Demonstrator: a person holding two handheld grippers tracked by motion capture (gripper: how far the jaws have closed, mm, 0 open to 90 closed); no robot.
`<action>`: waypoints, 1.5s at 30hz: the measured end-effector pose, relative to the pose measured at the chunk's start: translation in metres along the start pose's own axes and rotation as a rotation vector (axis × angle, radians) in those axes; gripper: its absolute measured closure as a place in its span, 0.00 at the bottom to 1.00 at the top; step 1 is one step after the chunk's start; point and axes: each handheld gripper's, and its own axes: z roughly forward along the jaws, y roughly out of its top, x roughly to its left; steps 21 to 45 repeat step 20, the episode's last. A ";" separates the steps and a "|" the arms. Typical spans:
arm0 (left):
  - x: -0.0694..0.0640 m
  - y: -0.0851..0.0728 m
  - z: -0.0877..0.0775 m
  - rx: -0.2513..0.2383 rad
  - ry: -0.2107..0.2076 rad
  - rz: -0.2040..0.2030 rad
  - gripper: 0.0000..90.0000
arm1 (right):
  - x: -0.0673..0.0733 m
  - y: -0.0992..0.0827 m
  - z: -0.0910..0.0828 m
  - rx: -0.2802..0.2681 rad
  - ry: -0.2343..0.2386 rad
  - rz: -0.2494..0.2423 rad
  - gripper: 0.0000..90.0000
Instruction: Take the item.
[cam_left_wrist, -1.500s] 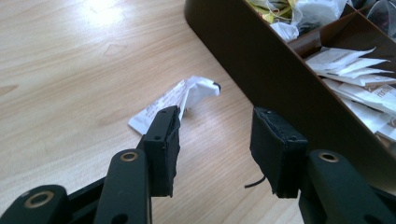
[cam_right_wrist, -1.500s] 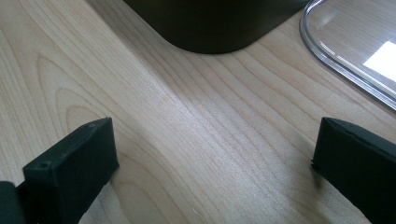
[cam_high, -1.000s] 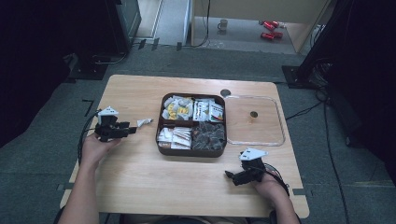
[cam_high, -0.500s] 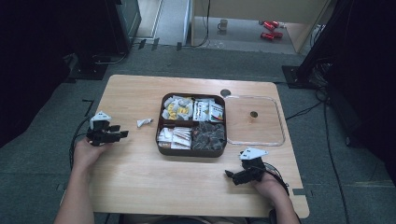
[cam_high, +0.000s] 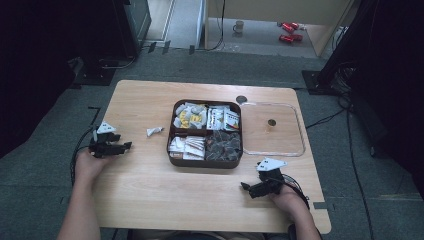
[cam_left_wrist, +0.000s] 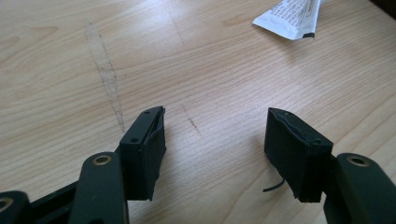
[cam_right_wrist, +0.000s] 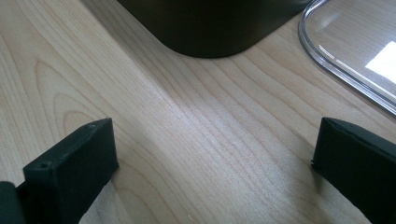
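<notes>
On the pale woodgrain counter (cam_high: 150, 185) a dark rounded four-compartment tray (cam_high: 205, 162) holds packets beside a clear plastic lid (cam_high: 295, 135); a white sachet (cam_high: 154, 131) lies left. Both tools, left tool (cam_high: 127, 145) and right tool (cam_high: 245, 186), gape empty.

The white sachet (cam_left_wrist: 290, 16) lying on the desk (cam_left_wrist: 196, 74) carries lines of small black print, too blurred to read. Packets in the brown tray (cam_high: 172, 150) bear printing, also illegible.
</notes>
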 end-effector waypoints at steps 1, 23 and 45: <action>0.000 -0.001 0.000 -0.003 0.000 0.001 0.40 | 0.000 0.000 0.000 0.000 0.000 -0.001 0.00; -0.002 -0.006 0.005 -0.036 0.080 -0.069 0.16 | 0.000 0.000 0.000 0.000 -0.001 0.000 0.00; -0.002 -0.006 0.005 -0.036 0.080 -0.069 0.16 | 0.000 0.000 0.000 0.000 -0.001 0.000 0.00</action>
